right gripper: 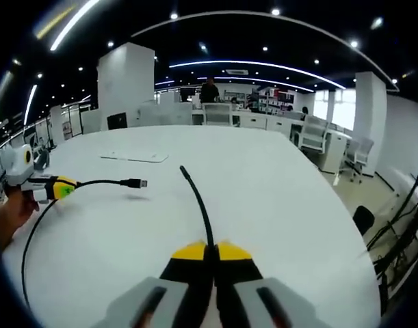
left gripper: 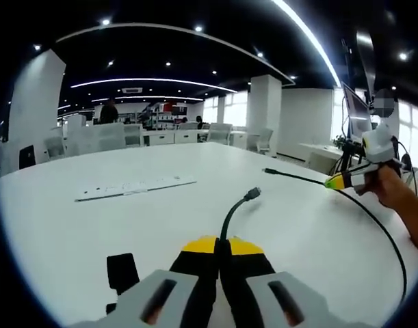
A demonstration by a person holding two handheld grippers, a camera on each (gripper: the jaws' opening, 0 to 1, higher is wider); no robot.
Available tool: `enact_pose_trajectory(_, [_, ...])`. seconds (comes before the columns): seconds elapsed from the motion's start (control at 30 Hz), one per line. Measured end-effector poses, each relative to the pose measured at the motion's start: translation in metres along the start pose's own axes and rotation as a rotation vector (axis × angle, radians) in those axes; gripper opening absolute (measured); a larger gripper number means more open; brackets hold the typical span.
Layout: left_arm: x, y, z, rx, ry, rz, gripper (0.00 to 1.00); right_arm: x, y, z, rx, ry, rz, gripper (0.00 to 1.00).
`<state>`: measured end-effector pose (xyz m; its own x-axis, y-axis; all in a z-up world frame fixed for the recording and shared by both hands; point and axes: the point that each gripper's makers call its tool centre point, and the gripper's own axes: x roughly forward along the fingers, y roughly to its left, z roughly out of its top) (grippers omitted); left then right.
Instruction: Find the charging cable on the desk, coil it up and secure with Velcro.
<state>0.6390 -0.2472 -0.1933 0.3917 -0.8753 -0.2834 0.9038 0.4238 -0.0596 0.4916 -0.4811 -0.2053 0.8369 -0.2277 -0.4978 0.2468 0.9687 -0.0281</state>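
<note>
A thin black charging cable (left gripper: 390, 236) hangs between my two grippers above a white table (left gripper: 277, 225). My left gripper (left gripper: 220, 244) is shut on it near the plug end (left gripper: 252, 194), which sticks up ahead of the jaws. In the left gripper view my right gripper (left gripper: 335, 182) is at the right, held by a hand (left gripper: 393, 191). It is shut on the cable near its other tip (left gripper: 269, 171). My right gripper (right gripper: 211, 249) pinches the cable (right gripper: 200, 208). At the left, my left gripper (right gripper: 68, 186) carries the plug (right gripper: 137, 183). A small black piece (left gripper: 121, 270), possibly the Velcro, lies by my left jaw.
A flat white strip (left gripper: 133, 186) lies farther back on the table (right gripper: 277, 205), the same strip (right gripper: 135, 156) sitting at the back left in the right gripper view. Office chairs (right gripper: 311, 137), desks and a monitor (left gripper: 356, 113) ring the table. A person (right gripper: 209, 89) stands far off. Loose cables (right gripper: 400, 219) lie past the table's right edge.
</note>
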Motion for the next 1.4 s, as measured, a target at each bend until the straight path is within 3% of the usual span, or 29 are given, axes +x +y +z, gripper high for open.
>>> enact_pose_trajectory(0.3, [-0.011,-0.002,0.003,0.007,0.002,-0.014,0.04,-0.004,0.022,0.004,-0.051,0.018,0.034,0.04])
enact_pose_trajectory(0.7, [-0.016,0.027,0.014,0.029,0.007,-0.013,0.04,-0.006,0.059,0.012,-0.104,0.022,0.097,0.04])
enact_pose_trajectory(0.83, [-0.029,0.026,0.013,0.040,0.002,-0.014,0.04,-0.008,0.076,0.016,-0.125,0.023,0.123,0.04])
enact_pose_trajectory(1.37, [-0.049,0.041,0.016,0.069,0.008,-0.035,0.04,-0.012,0.126,0.026,-0.110,0.022,0.238,0.03])
enact_pose_trajectory(1.4, [-0.048,0.043,0.016,0.070,0.009,-0.036,0.04,-0.015,0.125,0.012,-0.097,0.156,0.220,0.03])
